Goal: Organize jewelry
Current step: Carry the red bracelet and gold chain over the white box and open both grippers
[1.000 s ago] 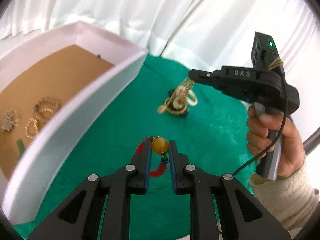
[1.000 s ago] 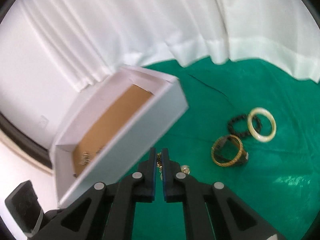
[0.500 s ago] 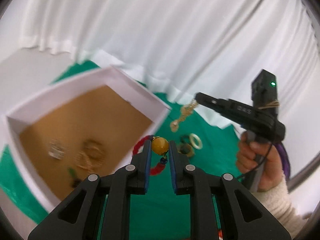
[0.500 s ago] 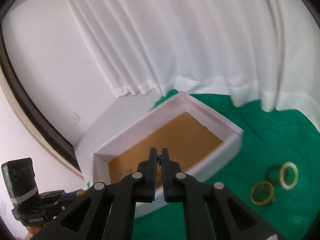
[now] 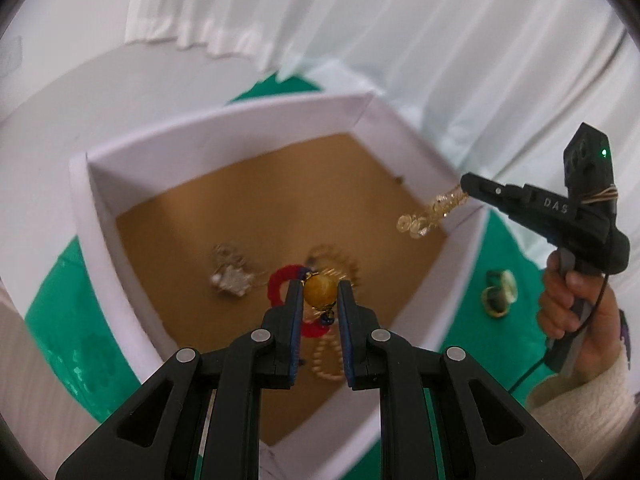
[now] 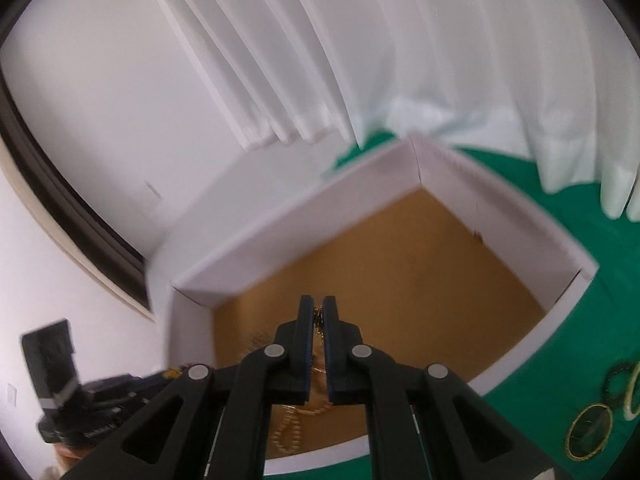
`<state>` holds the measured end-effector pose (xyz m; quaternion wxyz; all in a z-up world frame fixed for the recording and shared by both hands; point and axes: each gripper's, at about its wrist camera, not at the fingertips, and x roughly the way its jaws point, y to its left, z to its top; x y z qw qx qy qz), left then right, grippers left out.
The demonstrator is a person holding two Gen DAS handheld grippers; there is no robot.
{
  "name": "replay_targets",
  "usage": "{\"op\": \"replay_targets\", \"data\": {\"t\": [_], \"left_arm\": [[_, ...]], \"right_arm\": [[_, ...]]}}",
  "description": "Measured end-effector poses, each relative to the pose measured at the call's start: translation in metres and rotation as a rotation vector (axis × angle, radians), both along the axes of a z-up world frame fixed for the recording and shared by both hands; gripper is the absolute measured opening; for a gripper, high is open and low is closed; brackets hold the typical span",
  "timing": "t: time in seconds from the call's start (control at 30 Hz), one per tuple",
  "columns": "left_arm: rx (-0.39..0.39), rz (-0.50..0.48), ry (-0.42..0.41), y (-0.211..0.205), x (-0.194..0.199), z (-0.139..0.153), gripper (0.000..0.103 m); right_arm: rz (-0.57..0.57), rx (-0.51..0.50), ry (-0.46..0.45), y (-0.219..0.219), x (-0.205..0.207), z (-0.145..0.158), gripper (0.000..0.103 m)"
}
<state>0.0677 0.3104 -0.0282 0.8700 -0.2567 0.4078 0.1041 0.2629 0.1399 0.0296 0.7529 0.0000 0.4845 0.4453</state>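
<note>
The yellow bead point(image 5: 320, 290) on a red cord point(image 5: 280, 280) is pinched in the left gripper point(image 5: 320, 300) jaws, over the white box point(image 5: 96, 240). Right gripper point(image 5: 466, 186) jaws are pressed together on a gold chain point(image 5: 432, 212), over the box's far corner. Bangles point(image 6: 590, 432) lie on the green tabletop point(image 6: 600, 312) w/ white curtain point(image 6: 400, 40) behind.

White-walled box point(image 5: 100, 240): smooth matt card, floor lined in matt brown paperboard. Green table cover point(image 6: 624, 264): matt woven cloth. Round amber bead point(image 5: 320, 290): glossy, polished, on red cord. Black gripper fingers point(image 6: 334, 334): matt plastic, bright metal pins. White curtain point(image 6: 400, 40): soft pleated fabric.
</note>
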Motion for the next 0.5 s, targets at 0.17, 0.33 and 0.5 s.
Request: {"op": "replay_targets", "data": {"t": [0.17,0.33,0.5], "left_arm": [[0.012,0.031,0.070,0.008,0.003,-0.029,0.015],[0.102,0.035,0.106,0.005,0.005,-0.036,0.024],[0.148,0.041,0.039,-0.012,-0.008,-0.016,0.064]], "right_arm": [[0.001,-0.114,0.026,0.011,0.005,-0.057,0.006],[-0.054,-0.121,0.014,0.000,0.010,-0.063,0.027],[-0.134,-0.092,-0.070,-0.034,-0.009,-0.032,0.058]]}}
